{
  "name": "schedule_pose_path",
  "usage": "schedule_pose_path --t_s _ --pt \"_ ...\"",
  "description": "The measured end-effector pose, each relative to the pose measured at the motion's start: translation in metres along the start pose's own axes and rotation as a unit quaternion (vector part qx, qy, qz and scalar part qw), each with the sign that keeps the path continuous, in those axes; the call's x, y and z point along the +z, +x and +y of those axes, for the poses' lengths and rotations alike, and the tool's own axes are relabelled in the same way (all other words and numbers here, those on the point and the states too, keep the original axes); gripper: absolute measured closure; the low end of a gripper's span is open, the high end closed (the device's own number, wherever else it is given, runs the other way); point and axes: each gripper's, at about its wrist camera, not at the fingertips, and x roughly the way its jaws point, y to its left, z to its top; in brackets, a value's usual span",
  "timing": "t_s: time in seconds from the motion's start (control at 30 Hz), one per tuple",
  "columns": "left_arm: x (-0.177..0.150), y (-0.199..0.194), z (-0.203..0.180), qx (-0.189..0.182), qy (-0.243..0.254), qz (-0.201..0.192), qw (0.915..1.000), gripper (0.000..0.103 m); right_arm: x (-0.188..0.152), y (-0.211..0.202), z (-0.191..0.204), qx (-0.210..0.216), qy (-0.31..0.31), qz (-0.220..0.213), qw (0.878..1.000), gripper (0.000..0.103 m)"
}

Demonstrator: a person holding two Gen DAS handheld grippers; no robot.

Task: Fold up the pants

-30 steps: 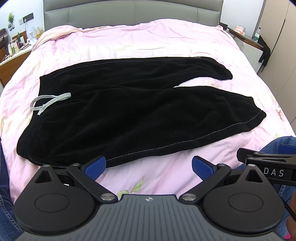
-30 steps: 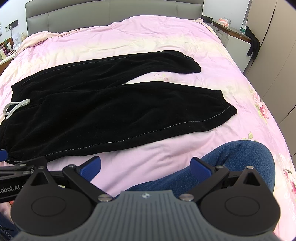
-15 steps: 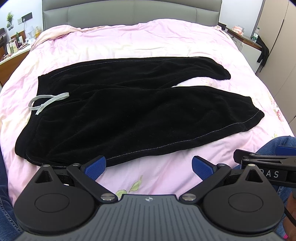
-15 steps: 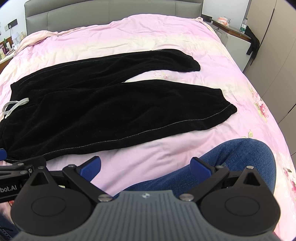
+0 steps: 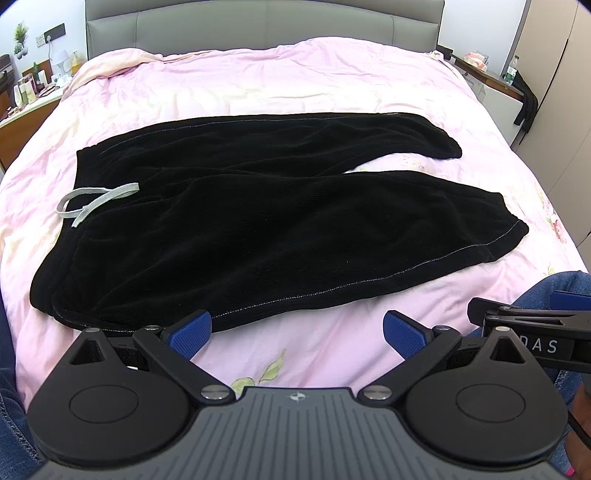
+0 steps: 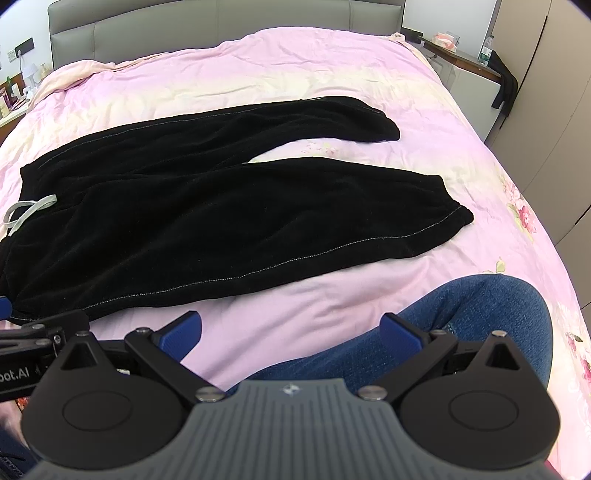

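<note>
Black pants [image 5: 266,221] lie spread flat on a pink bed, waistband to the left with a grey drawstring [image 5: 96,197], the two legs running right and splitting apart. They show in the right wrist view [image 6: 229,218] too. My left gripper [image 5: 297,332] is open and empty, just short of the pants' near edge. My right gripper [image 6: 291,334] is open and empty, over the sheet and a knee, in front of the near leg. The near cuff [image 6: 454,218] lies far right.
The pink floral bedspread [image 5: 295,85] covers the whole bed up to a grey headboard [image 5: 258,22]. A jeans-clad knee [image 6: 480,317] rests on the bed's near edge. Nightstands with small items stand at the left [image 5: 26,92] and right [image 5: 491,74]. Wardrobe doors [image 6: 546,74] stand at the right.
Both grippers have drifted slightly, so the pants sit a little differently in view. The pants have not moved and both grippers stay open.
</note>
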Motion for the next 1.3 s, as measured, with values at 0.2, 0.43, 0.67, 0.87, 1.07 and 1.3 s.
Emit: schedule_pose_path --t_s 0.2,0.43,0.67,0.87,1.07,1.3 --pt "0.002 0.002 0.004 0.002 -0.001 0.002 1.0000 0.000 0.000 0.004 0.002 0.003 -0.003 0.004 1.000 0.005" --pt "0.002 0.011 0.011 -0.016 0.033 -0.030 0.9989 0.000 0.001 0.015 0.006 0.011 -0.011 -0.006 1.000 0.005" --pt "-0.002 0.046 0.029 -0.026 0.081 -0.016 0.9963 0.000 -0.005 0.058 0.032 -0.011 -0.139 -0.031 0.990 0.005" --pt "-0.017 0.082 0.027 0.038 0.211 -0.004 0.9767 0.000 -0.019 0.090 0.059 0.051 -0.327 -0.092 0.939 0.006" --pt "-0.026 0.111 0.029 0.049 0.291 -0.001 0.9555 0.000 -0.042 0.105 0.088 0.064 -0.537 -0.159 0.826 0.005" --pt "-0.045 0.142 0.027 0.072 0.382 0.020 0.9213 0.000 -0.074 0.159 0.094 0.024 -0.723 -0.150 0.674 0.015"
